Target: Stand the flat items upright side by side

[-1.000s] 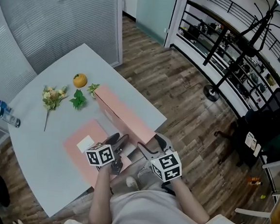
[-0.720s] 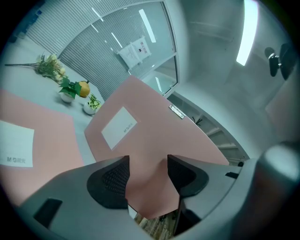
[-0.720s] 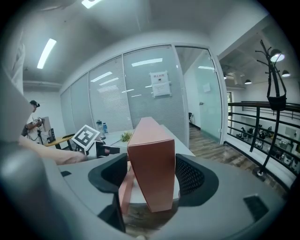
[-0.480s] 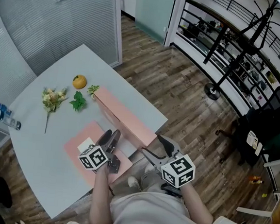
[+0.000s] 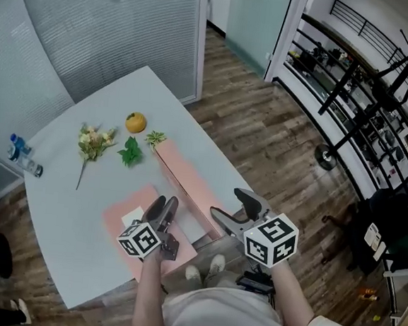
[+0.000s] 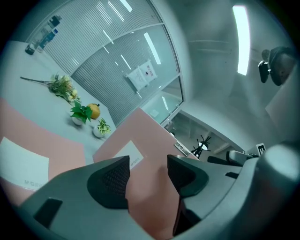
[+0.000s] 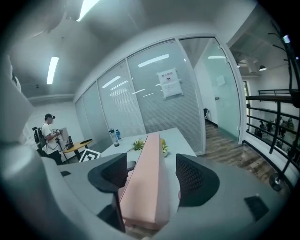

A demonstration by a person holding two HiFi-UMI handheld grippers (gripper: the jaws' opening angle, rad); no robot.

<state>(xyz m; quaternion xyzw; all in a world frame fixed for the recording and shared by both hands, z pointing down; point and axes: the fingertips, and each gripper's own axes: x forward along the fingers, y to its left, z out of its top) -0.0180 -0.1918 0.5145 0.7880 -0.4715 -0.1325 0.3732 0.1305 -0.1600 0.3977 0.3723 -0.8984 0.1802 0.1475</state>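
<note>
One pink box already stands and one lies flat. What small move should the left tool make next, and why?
Probably lower the left tool onto an edge of the flat pink box and close on it. Its jaws stand apart, gripping nothing; that box lies flat beside the upright pink box, which the open right tool straddles.

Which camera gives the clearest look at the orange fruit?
The head view: the orange sits unobstructed on the table. The left gripper view shows it small beside a leafy plant; in the right gripper view the upright pink box hides nearly all of it.
</note>
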